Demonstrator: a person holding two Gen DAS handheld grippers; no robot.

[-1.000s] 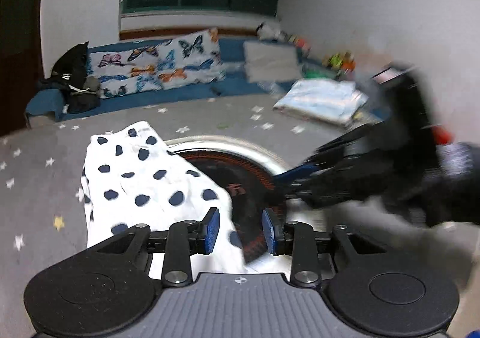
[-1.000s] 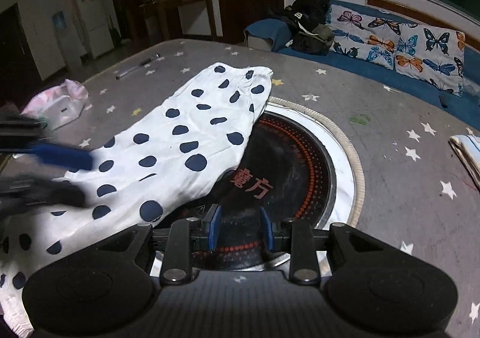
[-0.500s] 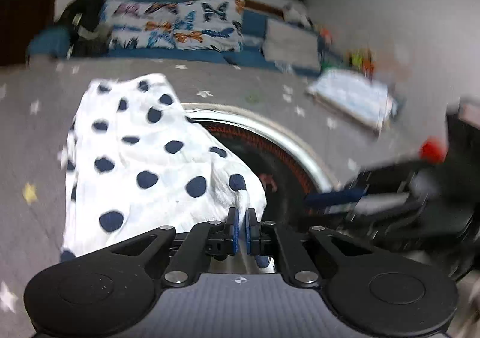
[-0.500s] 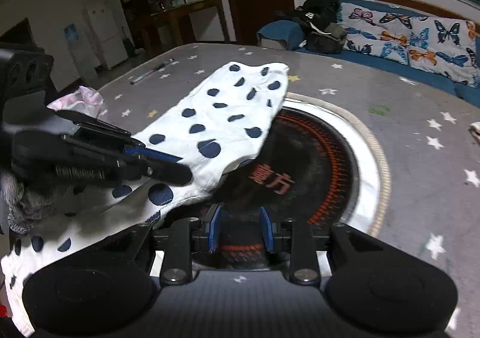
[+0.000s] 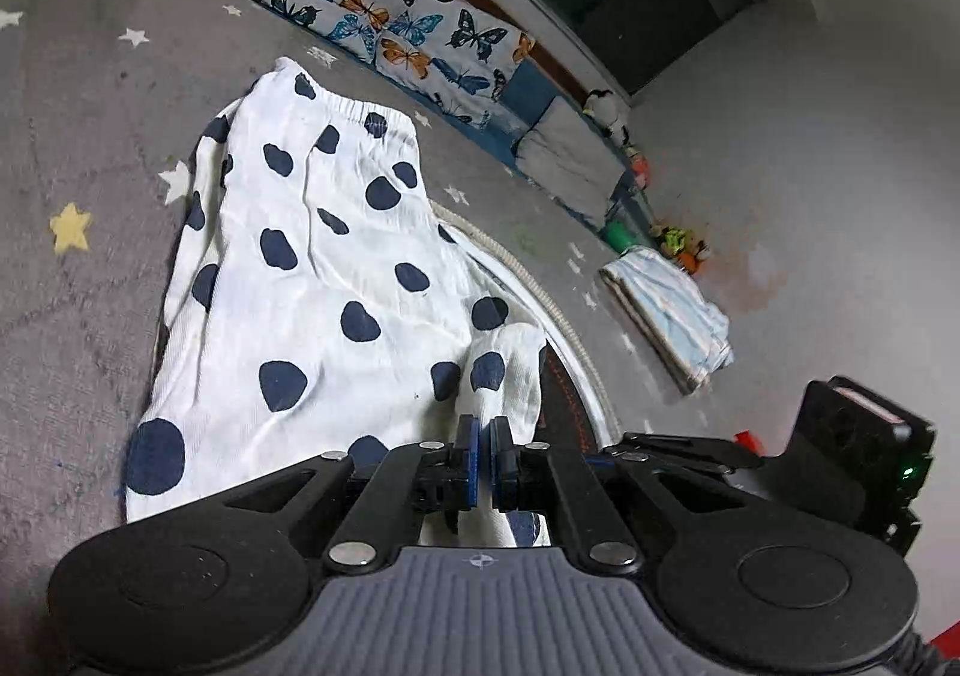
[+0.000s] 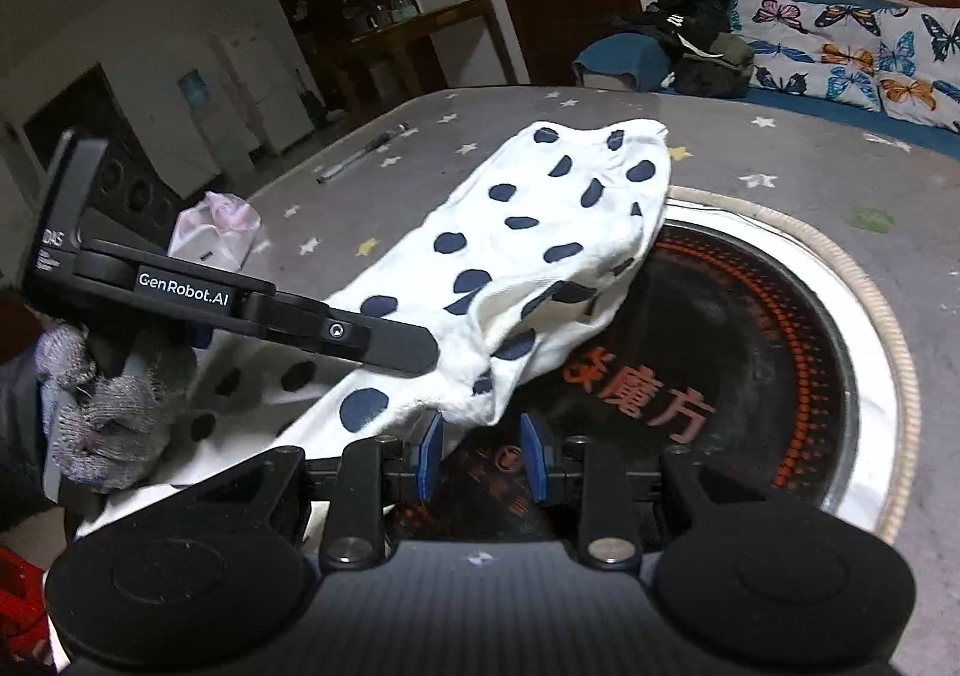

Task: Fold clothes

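White trousers with dark blue dots (image 5: 312, 280) lie on a grey star-patterned table (image 5: 72, 148), partly over a round black hotplate (image 6: 750, 352). My left gripper (image 5: 483, 439) is shut on the near hem of the trousers and lifts it; the waistband lies at the far end. In the right wrist view the left gripper (image 6: 384, 343) holds the raised cloth (image 6: 540, 256) from the left. My right gripper (image 6: 480, 457) is open and empty, just below the hanging edge of the cloth, over the hotplate.
A folded pale blue garment (image 5: 666, 310) lies at the table's far right. A pink-white plastic pack (image 6: 216, 226) and a pen (image 6: 360, 154) lie on the far left. A bench with butterfly cushions (image 5: 396, 34) runs behind the table.
My left gripper shut on the hem of the trousers and lifted it, folding the cloth upward. My right gripper moved closer under the raised hem and stayed open.
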